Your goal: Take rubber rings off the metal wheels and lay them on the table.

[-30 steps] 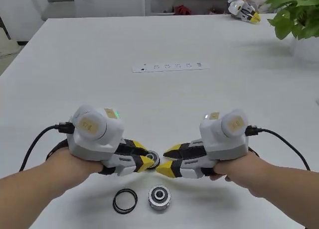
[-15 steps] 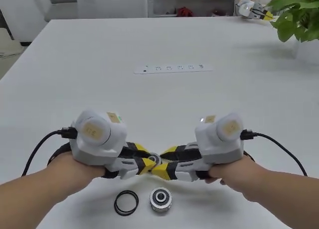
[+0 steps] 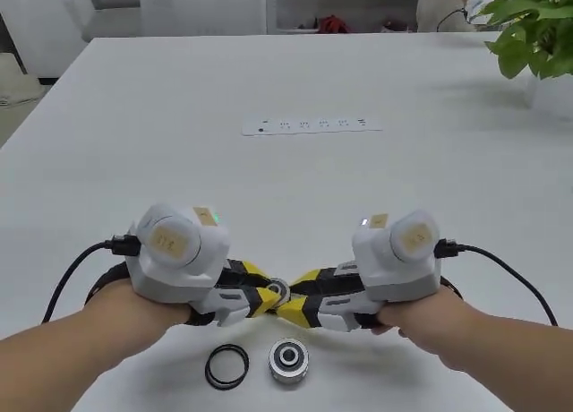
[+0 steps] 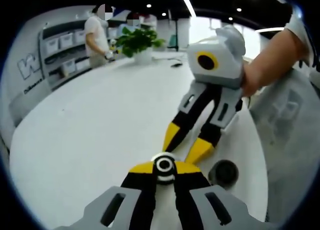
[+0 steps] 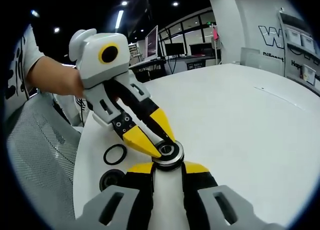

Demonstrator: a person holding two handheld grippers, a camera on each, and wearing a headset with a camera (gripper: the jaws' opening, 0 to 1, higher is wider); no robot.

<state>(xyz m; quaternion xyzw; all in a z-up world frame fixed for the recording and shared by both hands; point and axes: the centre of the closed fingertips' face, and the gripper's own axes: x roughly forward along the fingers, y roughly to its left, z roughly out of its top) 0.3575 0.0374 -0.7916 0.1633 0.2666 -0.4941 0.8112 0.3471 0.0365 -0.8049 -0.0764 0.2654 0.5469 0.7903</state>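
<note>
Left gripper point(image 3: 265, 297) pinches metal wheel point(image 4: 164, 166) clear of table point(image 3: 286, 179), steadying it. Right gripper point(image 3: 294, 302) jaws flank its rubber ring, grip maybe closing, cannot tell. Loose ring point(image 3: 226, 364) and bare wheel point(image 3: 288, 359) lie on table beneath.

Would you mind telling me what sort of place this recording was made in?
Most likely an open-plan office or lab workspace: a large white table with a power strip on it, a potted plant at its far side, and shelves with bins and monitors in the background.
</note>
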